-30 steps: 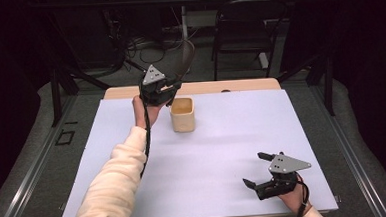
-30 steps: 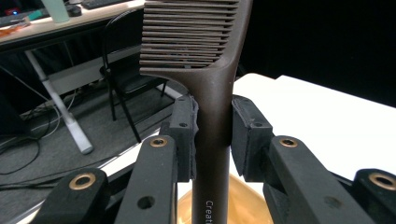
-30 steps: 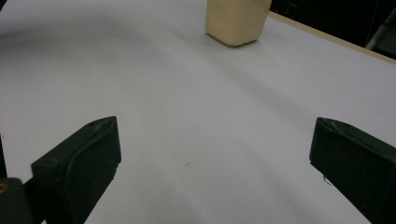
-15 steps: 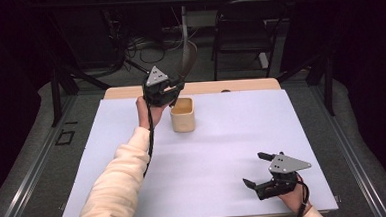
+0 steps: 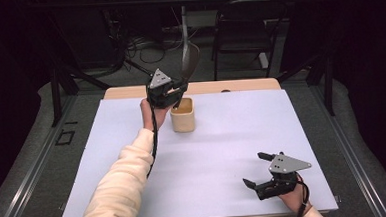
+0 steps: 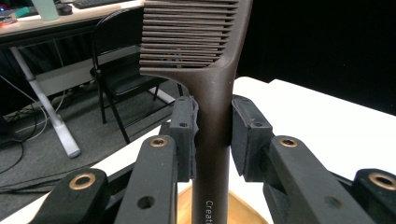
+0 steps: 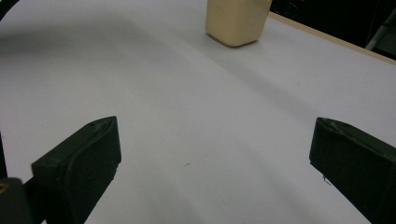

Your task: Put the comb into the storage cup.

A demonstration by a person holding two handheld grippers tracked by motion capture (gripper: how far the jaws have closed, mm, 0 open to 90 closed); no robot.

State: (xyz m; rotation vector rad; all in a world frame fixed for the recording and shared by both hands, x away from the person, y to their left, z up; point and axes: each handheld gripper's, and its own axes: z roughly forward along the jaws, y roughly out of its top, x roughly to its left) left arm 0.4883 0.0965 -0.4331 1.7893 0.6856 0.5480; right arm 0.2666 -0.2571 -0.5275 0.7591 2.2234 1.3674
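I held the left gripper [image 5: 172,92] at the far side of the white-covered bench [image 5: 223,152], its fingers [image 6: 187,135] clamped on the handle of a dark brown comb [image 6: 212,93]. The comb stood nearly upright, teeth at the top pointing left in the left gripper view, its lower end reaching down into the tan cup [image 5: 183,115] directly below. The cup stood upright on the bench just beside my left hand [image 5: 148,111]. My right gripper [image 5: 264,172] rested low at the near right corner of the bench, well apart from the cup, its fingers [image 7: 79,161] spread wide with nothing between them but bare bench surface. A black chair [image 5: 242,31] stood beyond the bench.
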